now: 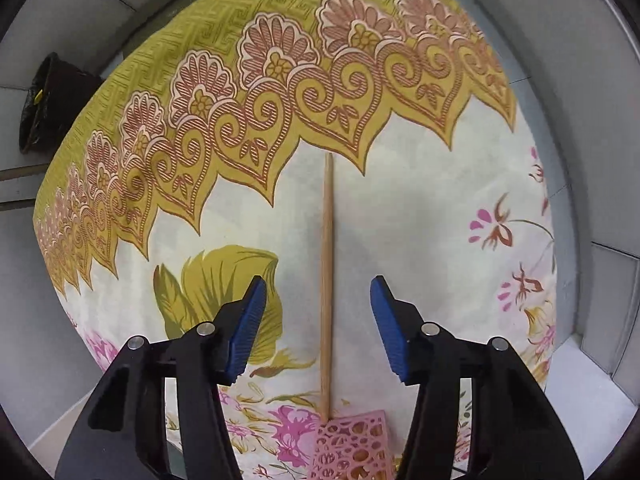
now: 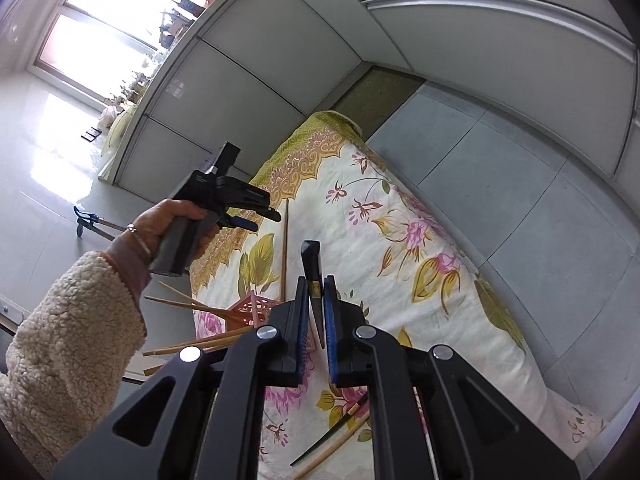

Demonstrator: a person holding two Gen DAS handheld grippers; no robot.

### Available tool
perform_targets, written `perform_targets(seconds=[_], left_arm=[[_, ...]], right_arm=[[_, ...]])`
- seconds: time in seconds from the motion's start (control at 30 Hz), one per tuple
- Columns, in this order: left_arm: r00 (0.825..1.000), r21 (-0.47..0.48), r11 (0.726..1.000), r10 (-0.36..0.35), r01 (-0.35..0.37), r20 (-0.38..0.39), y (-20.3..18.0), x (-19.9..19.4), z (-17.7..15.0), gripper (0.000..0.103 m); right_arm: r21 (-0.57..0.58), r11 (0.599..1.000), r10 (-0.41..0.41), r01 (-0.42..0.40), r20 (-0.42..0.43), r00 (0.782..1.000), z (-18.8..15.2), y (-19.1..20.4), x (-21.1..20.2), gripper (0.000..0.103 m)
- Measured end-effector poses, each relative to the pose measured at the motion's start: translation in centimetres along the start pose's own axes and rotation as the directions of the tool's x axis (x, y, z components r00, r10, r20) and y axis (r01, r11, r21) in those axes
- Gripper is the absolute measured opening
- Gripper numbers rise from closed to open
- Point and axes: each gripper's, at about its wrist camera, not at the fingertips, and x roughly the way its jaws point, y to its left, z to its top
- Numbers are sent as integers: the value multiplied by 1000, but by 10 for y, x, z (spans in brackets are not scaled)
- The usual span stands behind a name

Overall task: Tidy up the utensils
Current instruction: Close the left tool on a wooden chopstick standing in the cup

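Note:
A pale wooden chopstick [image 1: 326, 280] lies lengthwise on the floral cloth. My left gripper [image 1: 318, 280] points straight down over it, open, with one blue pad on each side and neither touching it. Its near end meets a pink latticed holder [image 1: 352, 448]. In the right wrist view a hand holds that left gripper [image 2: 264, 216] above the same chopstick [image 2: 285, 248]. My right gripper [image 2: 316, 280] is shut on a black chopstick [image 2: 312, 264] that sticks out past its fingertips. The pink holder [image 2: 256, 308] has several wooden chopsticks in it, leaning left.
The floral cloth [image 2: 400, 240] covers a narrow table, with grey tiled floor on both sides. A black chopstick [image 2: 332, 432] and a wooden one [image 2: 336, 450] lie near its front end. A black bag [image 1: 48, 100] sits on the floor, and a blue-handled tool [image 2: 86, 222].

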Motion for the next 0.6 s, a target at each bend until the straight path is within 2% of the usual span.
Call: perform_targets(seconds=[0.13, 0.2, 0.3, 0.4, 0.43, 0.47, 0.53, 0.6], left_arm=[[1000, -15, 1000, -23, 22, -20, 4, 13, 15, 47], [1000, -15, 1000, -11, 11, -28, 4, 18, 21, 45], [999, -19, 1000, -5, 4, -42, 3, 28, 28, 36], [998, -17, 999, -46, 45, -47, 4, 28, 32, 17], [997, -15, 998, -55, 55, -54, 4, 29, 32, 6], [997, -25, 998, -55, 54, -50, 5, 28, 31, 6], [998, -26, 999, -43, 42, -37, 4, 28, 28, 5], [999, 20, 999, 33, -33, -8, -5, 25, 17, 4]], right_arm=[[16, 1000, 19, -18, -26, 999, 8, -3, 8, 8], [28, 999, 30, -29, -38, 999, 12, -5, 11, 9], [43, 998, 36, -34, -50, 998, 17, -10, 16, 9], [56, 998, 40, -37, -55, 998, 21, -15, 18, 9], [59, 997, 44, -41, -53, 998, 22, -16, 18, 9], [61, 997, 46, -43, -51, 998, 23, -16, 17, 9], [60, 997, 55, -53, -43, 998, 23, -17, 13, 10], [47, 997, 57, -56, -28, 998, 22, -16, 7, 10]])
